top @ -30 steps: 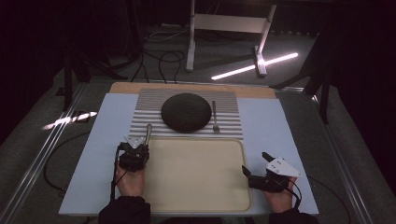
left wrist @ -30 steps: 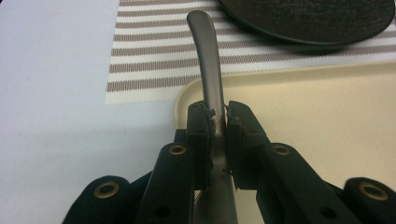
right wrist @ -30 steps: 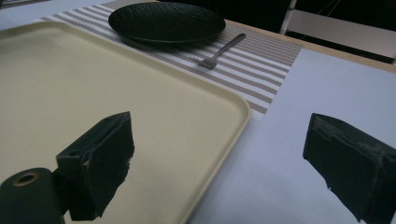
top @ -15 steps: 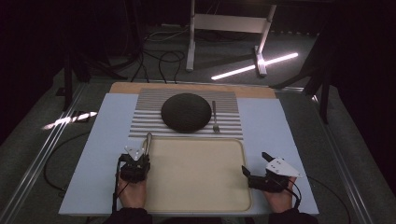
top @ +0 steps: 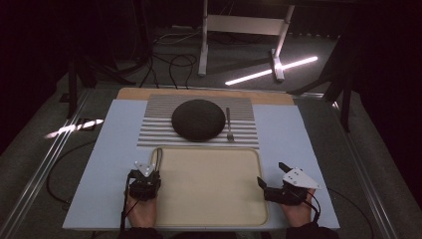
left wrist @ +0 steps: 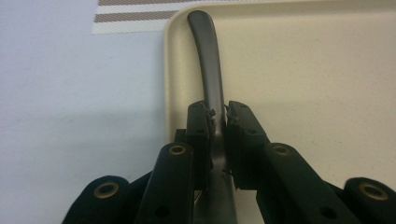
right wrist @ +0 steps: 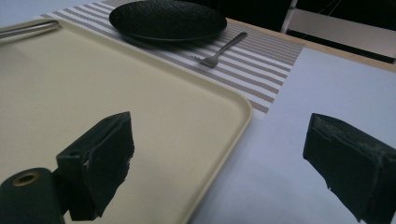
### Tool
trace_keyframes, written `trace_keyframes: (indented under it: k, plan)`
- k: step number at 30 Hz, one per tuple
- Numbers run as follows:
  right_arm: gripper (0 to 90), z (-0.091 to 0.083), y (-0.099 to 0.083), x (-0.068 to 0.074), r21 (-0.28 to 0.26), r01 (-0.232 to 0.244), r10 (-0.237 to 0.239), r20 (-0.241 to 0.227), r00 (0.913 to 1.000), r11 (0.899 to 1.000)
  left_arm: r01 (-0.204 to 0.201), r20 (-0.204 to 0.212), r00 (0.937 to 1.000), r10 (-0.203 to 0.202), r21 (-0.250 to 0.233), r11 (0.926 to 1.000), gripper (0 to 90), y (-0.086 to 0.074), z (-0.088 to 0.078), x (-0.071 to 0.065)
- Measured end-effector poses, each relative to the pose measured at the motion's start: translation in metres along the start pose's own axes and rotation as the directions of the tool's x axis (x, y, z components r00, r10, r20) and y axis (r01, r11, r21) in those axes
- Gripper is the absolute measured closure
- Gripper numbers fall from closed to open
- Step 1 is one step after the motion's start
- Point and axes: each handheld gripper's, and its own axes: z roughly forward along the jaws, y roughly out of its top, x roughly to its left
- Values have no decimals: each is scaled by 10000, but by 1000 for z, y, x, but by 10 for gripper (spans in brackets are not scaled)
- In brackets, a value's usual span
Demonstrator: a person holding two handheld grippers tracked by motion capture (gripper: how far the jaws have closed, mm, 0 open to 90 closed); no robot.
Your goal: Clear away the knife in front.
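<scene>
over tray's left rim (left wrist: 169, 70) | left hand-held gripper (left wrist: 218, 116) clamps utensil handle (left wrist: 208, 56) | right hand-held gripper (right wrist: 219, 154) wide, empty

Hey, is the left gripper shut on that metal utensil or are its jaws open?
Shut on it: the left gripper pinches the metal utensil handle between both pads.

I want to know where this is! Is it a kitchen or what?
More likely a dark lab or studio with a mock dinner setting: a black plate and fork on a striped placemat, a beige tray, cables on the floor.
</scene>
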Motion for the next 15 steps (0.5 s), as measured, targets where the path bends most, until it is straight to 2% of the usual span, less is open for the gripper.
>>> trace_keyframes:
  k: [7,11,14,15]
  plan:
    - [84,0,0,0,-9,-10,10,-14,10000,10000,47,-98,9999,-44,333,9994,807,2,6,-3]
    - [84,0,0,0,-14,-19,19,-20,10000,10000,149,207,9997,-153,200,9997,796,2,6,0]
    - [84,0,0,0,-17,-24,24,-15,10000,10000,772,711,9945,-768,-27,9970,615,4,4,7]
    - [84,0,0,0,-17,-21,21,-15,10000,10000,845,915,9923,-829,-132,9963,568,5,3,10]
